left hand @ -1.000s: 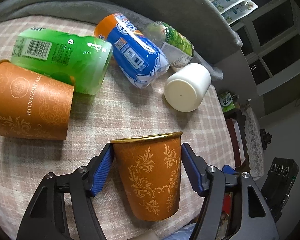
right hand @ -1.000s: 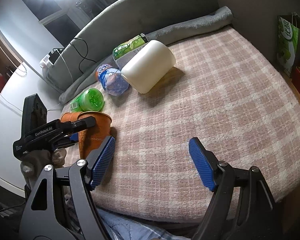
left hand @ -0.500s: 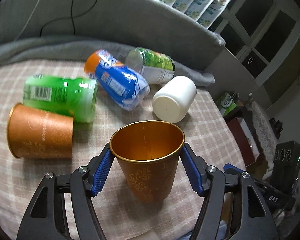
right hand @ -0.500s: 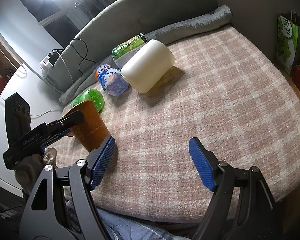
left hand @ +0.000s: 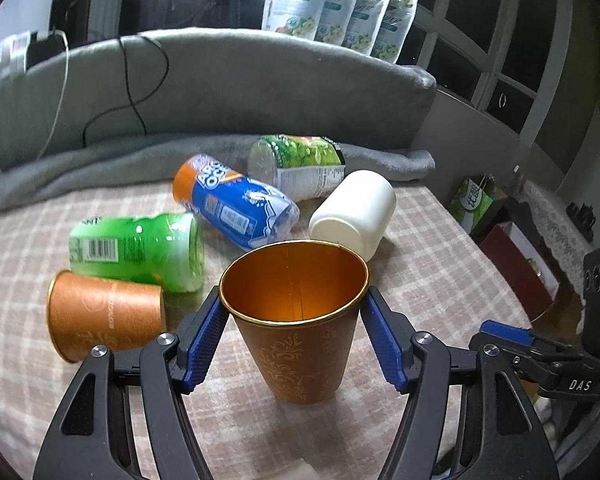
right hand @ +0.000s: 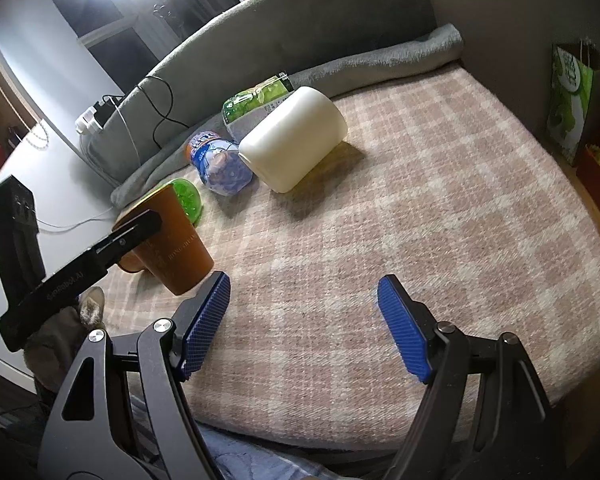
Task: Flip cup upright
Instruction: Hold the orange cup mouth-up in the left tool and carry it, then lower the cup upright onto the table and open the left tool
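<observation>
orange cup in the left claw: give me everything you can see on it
The orange cup is tapered, with pale floral scrollwork outside, a thin gold rim and a shiny copper-orange inside that looks empty; likely coated paper. It stands mouth up, roughly upright, base at or just above the plaid tablecloth. The left claw holds it, blue pads pressing both sides just under the rim. In the right wrist view it leans slightly and shows faint lettering.
</observation>
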The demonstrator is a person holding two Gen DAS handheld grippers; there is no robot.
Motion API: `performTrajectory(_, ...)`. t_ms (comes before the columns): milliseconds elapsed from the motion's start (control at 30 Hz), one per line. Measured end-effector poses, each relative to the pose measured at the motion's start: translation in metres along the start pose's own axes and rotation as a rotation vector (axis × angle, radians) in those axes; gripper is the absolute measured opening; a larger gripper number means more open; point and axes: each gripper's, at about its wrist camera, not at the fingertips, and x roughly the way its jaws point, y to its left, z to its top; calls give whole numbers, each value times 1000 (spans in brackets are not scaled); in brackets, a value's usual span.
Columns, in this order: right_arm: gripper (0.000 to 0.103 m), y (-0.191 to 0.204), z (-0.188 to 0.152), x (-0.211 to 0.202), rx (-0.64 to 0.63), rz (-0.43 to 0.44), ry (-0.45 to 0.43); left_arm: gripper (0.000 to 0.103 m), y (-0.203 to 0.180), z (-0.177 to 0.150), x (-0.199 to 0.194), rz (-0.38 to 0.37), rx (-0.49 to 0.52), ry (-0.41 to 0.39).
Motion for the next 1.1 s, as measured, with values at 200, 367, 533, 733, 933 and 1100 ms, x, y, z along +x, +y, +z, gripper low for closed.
performTrajectory(200, 79, 8, 0, -2, -48, -42, -20, 67, -5, -2, 0, 38, 55, -35)
performTrajectory(367, 79, 15, -1, -4, -94, -85, -34, 67, -9, -5, 0, 74, 98, -70)
performTrajectory(533, 79, 21, -2, -7, -128, -121, -55, 67, -9, -6, 2, 90, 119, -88)
performTrajectory(733, 79, 25, -4, -7, -153, -139, -65, 67, -8, -10, 3, 67, 122, -95)
performTrajectory(933, 79, 25, -4, -6, -149, -138, -62, 67, -5, -11, 5, 65, 125, -95)
performTrajectory(1100, 79, 24, -4, -6, -148, -138, -62, 67, -5, -14, 7, 63, 133, -89)
